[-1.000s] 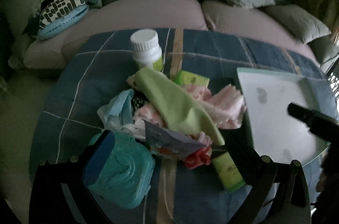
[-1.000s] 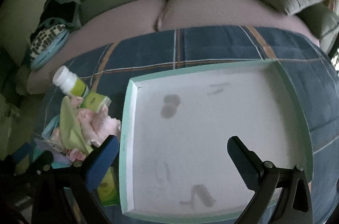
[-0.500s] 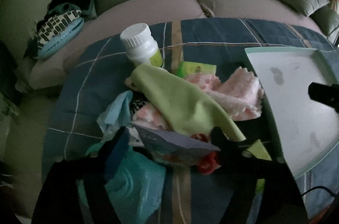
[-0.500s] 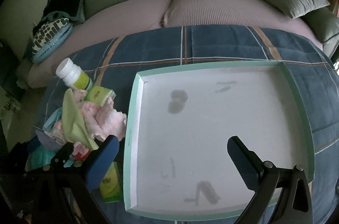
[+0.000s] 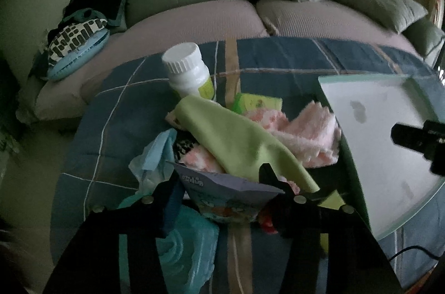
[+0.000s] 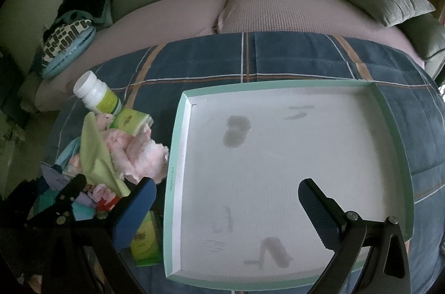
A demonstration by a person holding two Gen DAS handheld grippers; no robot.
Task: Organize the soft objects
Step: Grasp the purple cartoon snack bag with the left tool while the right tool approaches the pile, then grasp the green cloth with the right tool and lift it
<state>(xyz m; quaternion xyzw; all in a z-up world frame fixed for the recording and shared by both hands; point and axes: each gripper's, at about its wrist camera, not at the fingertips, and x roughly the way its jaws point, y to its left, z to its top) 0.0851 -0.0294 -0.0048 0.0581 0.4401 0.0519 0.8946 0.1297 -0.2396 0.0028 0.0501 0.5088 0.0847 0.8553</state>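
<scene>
Since a second ago the left tongs (image 5: 219, 179) have narrowed from wide apart and are closing around the flat pale-purple printed packet (image 5: 225, 188) at the near edge of the pile; whether the pads press it yet I cannot tell. The pile lies on the blue plaid cloth-covered surface (image 5: 278, 63): a yellow-green cloth (image 5: 239, 138) draped over fluffy pink-and-white towels (image 5: 308, 132), beside a white plastic bottle (image 5: 189, 71). The right tongs (image 6: 225, 205) hang wide, holding nothing, over the shallow white tray with a mint-green rim (image 6: 178, 127), just right of the pile.
</scene>
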